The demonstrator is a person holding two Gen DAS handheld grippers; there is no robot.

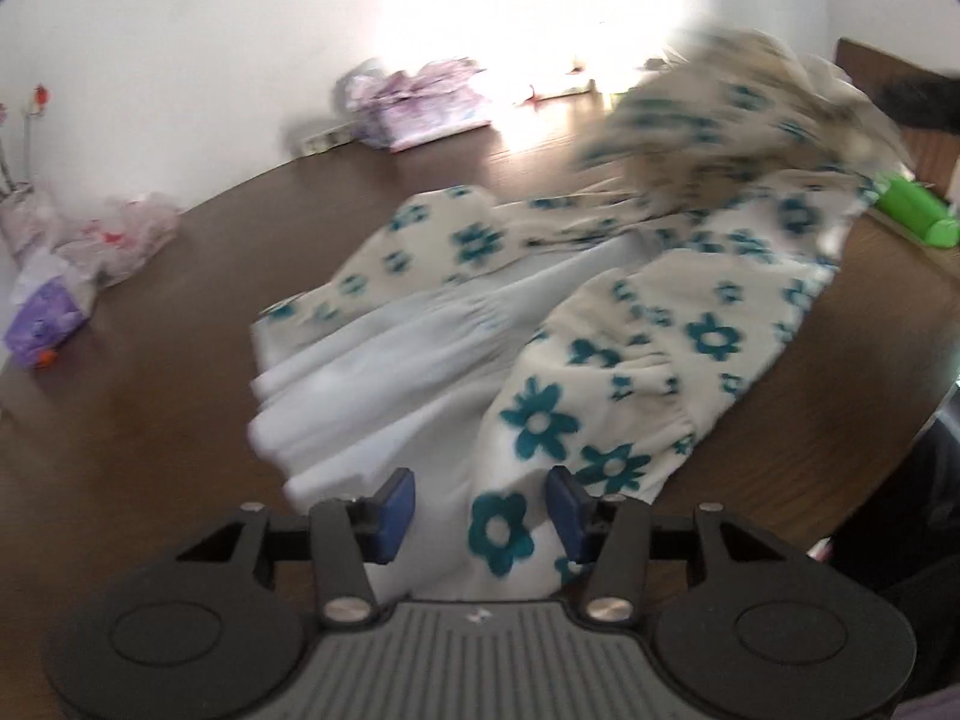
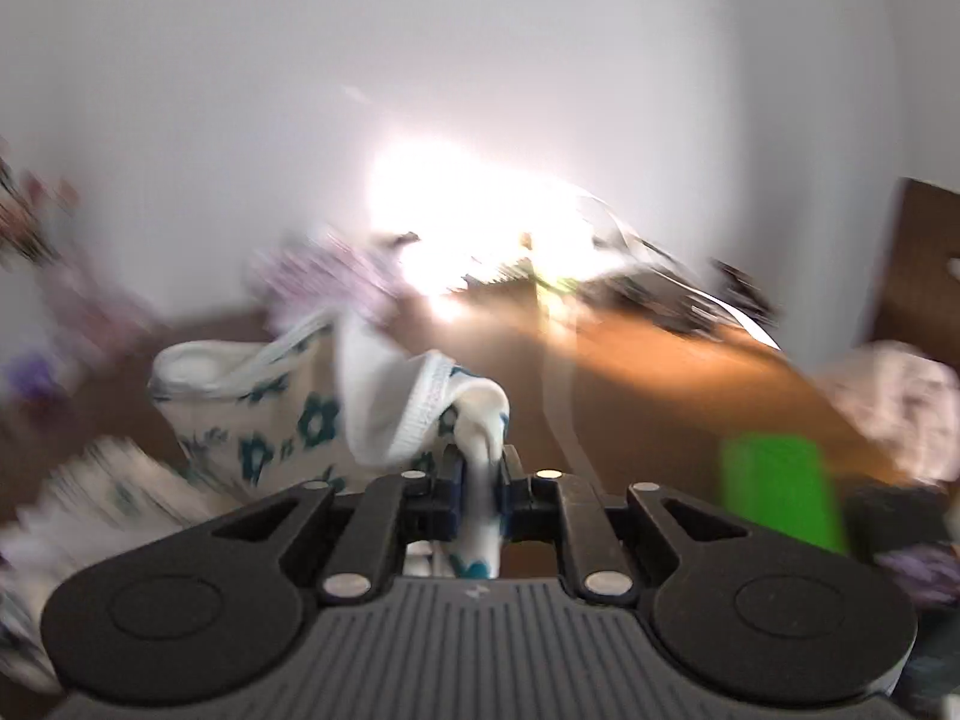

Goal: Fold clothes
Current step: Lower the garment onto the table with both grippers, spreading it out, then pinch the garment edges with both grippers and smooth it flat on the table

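Floral garment (image 1: 630,360): cream cloth with teal flowers, white lining turned outward, spread across the brown surface (image 1: 150,432) from the lower middle of the left wrist frame up to the upper right. Long axis running on that diagonal, near end between the blue pads, far end lifted off the surface and blurred at the upper right, apparently carried there by the other claw.

Left claw (image 1: 483,510): pads standing apart, hem of the garment lying in the gap, no pad seen pressing on it; not a grip as far as can be told. Cloth directly ahead and slightly right of centre.

Right claw (image 2: 480,501): pads drawn together and clamped on a twisted bunch of the same garment (image 2: 288,420), stitched white edge rising just above the pinch, the rest trailing away to the left of that frame. Heavy blur throughout that view.

Judgement: fold turning on the diagonal. Far end in the right claw, near hem at the left claw and nearer to it, so the likely need is for the left pads to close on the hem ahead before the far end comes over.

Beyond the garment: green box (image 1: 912,210) at the right edge, plastic bags (image 1: 114,240) at the left.
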